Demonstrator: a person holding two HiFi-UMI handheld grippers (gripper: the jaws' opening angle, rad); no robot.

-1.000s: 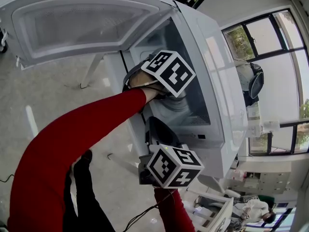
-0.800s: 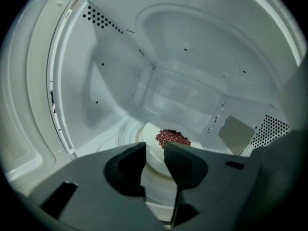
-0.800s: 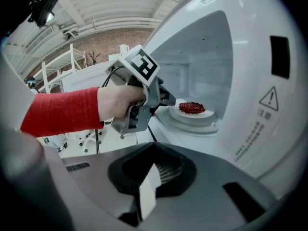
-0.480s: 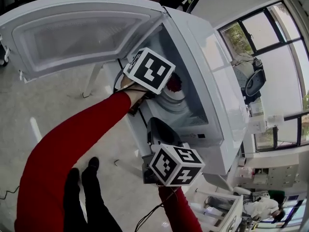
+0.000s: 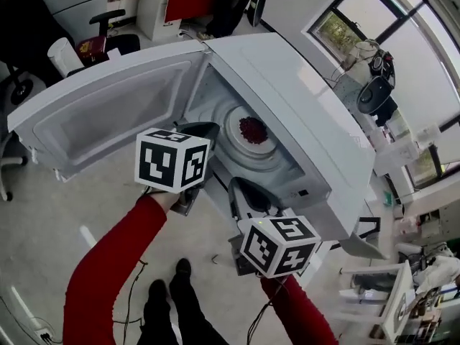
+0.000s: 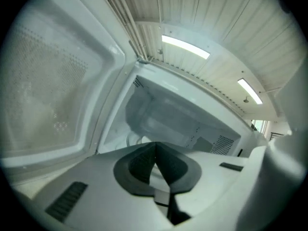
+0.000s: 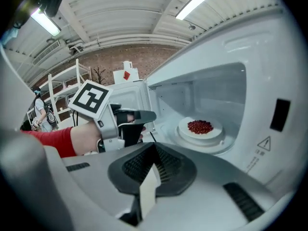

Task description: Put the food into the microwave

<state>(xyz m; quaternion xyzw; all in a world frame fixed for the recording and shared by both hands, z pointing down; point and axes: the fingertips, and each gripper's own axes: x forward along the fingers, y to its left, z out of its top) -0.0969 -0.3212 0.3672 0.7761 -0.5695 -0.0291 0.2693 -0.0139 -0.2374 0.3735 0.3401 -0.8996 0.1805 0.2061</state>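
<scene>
Left gripper (image 6: 155,146) just closed on nothing, right gripper (image 7: 155,147) pressed together empty: slam the door (image 5: 93,128) at the plate's (image 7: 217,130) nine o'clock and you could scatter the food (image 5: 252,130).

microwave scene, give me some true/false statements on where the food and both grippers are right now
1. The microwave has its door open. True.
2. A plate of red food sits inside the microwave. True.
3. The left gripper holds the plate. False: its jaws have just closed with nothing between them, and the plate stands inside the microwave on its own.
4. The right gripper reaches deep into the microwave, jaws wide apart. False: it is outside, in front of the opening, with its jaws together and empty.
5. The food on the plate is green. False: it is red.
</scene>
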